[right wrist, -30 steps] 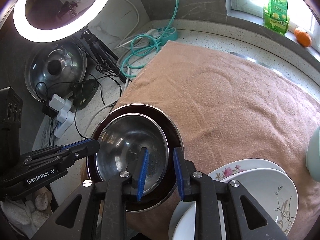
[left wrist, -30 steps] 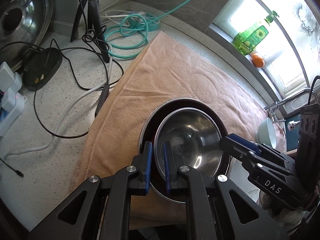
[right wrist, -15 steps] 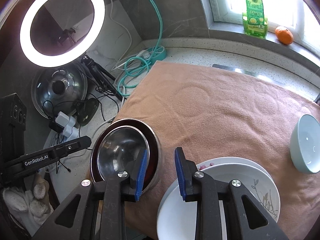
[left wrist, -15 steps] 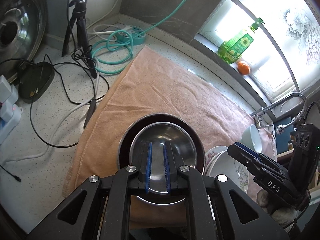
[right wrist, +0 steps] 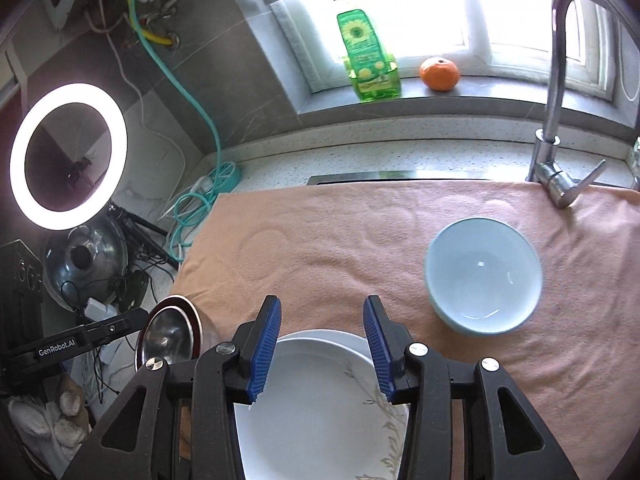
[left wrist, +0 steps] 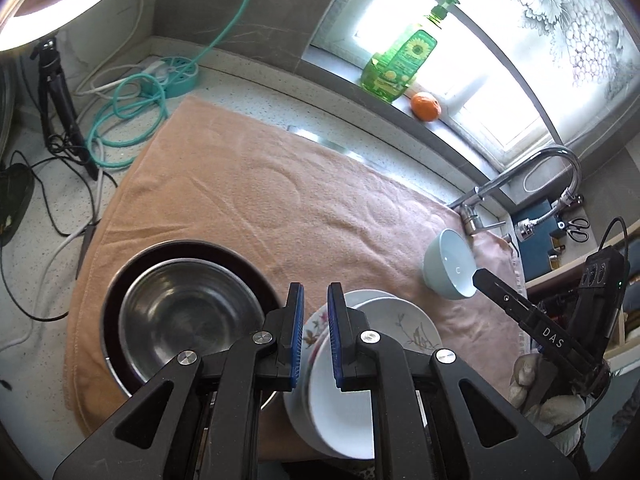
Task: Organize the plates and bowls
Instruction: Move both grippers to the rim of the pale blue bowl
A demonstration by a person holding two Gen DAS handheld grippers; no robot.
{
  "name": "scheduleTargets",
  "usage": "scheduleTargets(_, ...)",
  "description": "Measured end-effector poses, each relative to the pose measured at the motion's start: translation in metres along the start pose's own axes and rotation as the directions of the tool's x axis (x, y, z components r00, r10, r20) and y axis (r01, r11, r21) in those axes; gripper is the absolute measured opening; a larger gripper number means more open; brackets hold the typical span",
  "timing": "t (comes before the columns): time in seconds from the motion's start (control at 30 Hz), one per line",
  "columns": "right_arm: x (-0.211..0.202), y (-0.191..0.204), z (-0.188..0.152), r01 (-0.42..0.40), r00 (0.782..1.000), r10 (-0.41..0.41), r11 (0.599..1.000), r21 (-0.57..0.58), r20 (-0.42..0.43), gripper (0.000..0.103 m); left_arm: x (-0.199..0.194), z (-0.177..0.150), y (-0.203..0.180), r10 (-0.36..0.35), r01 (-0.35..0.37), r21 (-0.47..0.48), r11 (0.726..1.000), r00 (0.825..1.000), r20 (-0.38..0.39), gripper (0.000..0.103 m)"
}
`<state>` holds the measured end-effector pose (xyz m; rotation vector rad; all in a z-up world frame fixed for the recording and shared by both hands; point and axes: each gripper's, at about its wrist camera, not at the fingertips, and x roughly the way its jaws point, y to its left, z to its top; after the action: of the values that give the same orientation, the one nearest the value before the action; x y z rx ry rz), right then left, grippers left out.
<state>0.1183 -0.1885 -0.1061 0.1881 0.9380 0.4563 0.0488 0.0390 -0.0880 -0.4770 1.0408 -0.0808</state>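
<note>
Nearest the cameras, the right tongs (right wrist: 322, 346) hang over the stack of white plates (right wrist: 320, 404) with nothing between the pads; their jaws have just been opening, which reads as making ready for the next piece rather than gripping one. The left tongs (left wrist: 314, 334) are clenched to a narrow slit and empty, poised above the seam where the plates meet the nested steel bowls (left wrist: 188, 316). That nest, a smaller steel bowl seated inside a larger dark-rimmed one, sits at the near left corner of the towel (left wrist: 256, 184), just beside the plates; like is being gathered with like, so the sorting looks partly done. The pale blue bowl (right wrist: 484, 274) stands alone and upright farther out on the towel toward the faucet (right wrist: 556, 80), well apart from both stacks, and is probably the next thing to be collected. The peach towel covers most of the speckled counter (left wrist: 248, 84), likely to cushion the crockery and keep it from sliding. Left of it lie a tripod (left wrist: 56, 96), loose cables and a teal hose (left wrist: 132, 120), under a ring light (right wrist: 68, 156). Farthest, on the window sill, stand a green soap bottle (right wrist: 366, 56) and an orange (right wrist: 439, 74).
</note>
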Motion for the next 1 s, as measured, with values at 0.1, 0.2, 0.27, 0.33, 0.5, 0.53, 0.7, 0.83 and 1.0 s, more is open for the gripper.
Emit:
scheduleTargets(0.1,-0.011,-0.022,0.002,0.018,1.000,-0.019,0.999,0.032,0.019,0.039,0.010,0.003,-0.018,-0.023,0.024,0.024,0.999,1.000,-0.015,0.010)
scheduleTargets(0.2,-0.019,-0.043,0.004,0.036,0.999,-0.038,0.997,0.067,0.026,0.039,0.020,0.006,-0.036,-0.045,0.046,0.049,0.998,0.999,-0.029,0.010)
scheduleTargets(0.27,-0.023,-0.056,0.006,0.057,0.998,-0.060,0.995,0.085,0.032,0.040,0.026,0.008,-0.047,-0.060,0.063,0.067,0.996,0.997,-0.041,0.010)
scheduleTargets(0.33,-0.027,-0.070,0.006,0.077,0.996,-0.081,0.992,0.103,0.036,0.041,0.034,0.009,-0.060,-0.071,0.075,0.087,0.993,0.996,-0.052,0.010)
scheduleTargets(0.5,-0.028,-0.099,0.009,0.108,0.994,-0.112,0.985,0.134,0.019,0.041,0.054,0.013,-0.086,-0.087,0.097,0.117,0.988,0.993,-0.080,0.010)
scheduleTargets(0.53,-0.028,-0.104,0.010,0.115,0.993,-0.118,0.984,0.137,0.014,0.041,0.059,0.014,-0.091,-0.091,0.101,0.123,0.987,0.992,-0.089,0.010)
scheduleTargets(0.7,-0.020,-0.128,0.013,0.140,0.990,-0.139,0.978,0.156,-0.020,0.041,0.082,0.015,-0.114,-0.095,0.114,0.152,0.982,0.987,-0.129,0.010)
scheduleTargets(0.83,-0.015,-0.144,0.016,0.131,0.991,-0.128,0.976,0.176,-0.033,0.041,0.097,0.018,-0.129,-0.100,0.124,0.157,0.980,0.983,-0.151,0.010)
scheduleTargets(1.0,-0.006,-0.159,0.022,0.093,0.995,-0.085,0.973,0.209,-0.048,0.041,0.115,0.022,-0.147,-0.105,0.136,0.170,0.976,0.978,-0.179,0.010)
